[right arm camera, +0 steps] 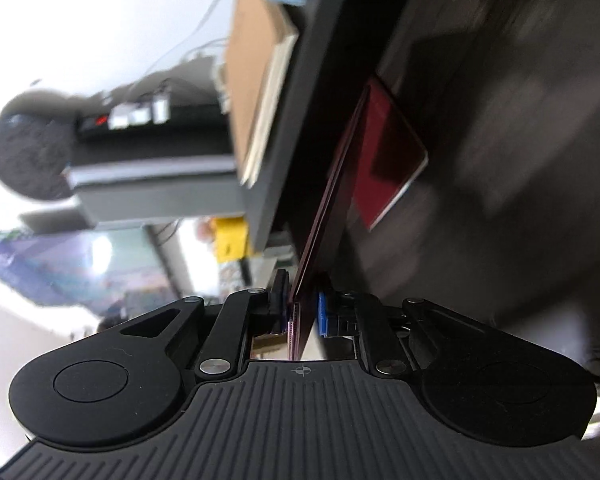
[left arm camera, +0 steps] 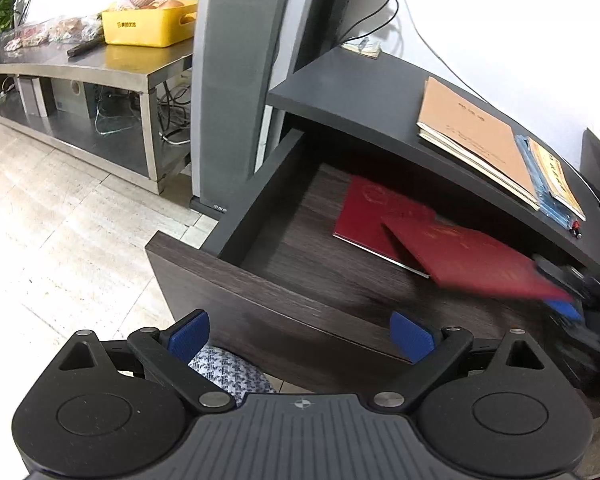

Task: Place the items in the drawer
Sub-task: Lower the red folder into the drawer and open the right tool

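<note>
Left wrist view: right gripper (left arm camera: 568,304), at 3 o'clock, pinches a red booklet (left arm camera: 476,260) over the open drawer (left arm camera: 284,264). Lower flat beside the first booklet (left arm camera: 368,212), then release. Left gripper (left arm camera: 300,336) spread, empty.

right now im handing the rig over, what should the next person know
Left gripper: open, empty, hovering at the drawer front.
Right gripper: shut on a red booklet, held over the open drawer.
Done: one red folder lies flat on the drawer floor.
Left: release the held booklet into the drawer. The brown notebooks and blue-covered books remain on the desktop above.
</note>
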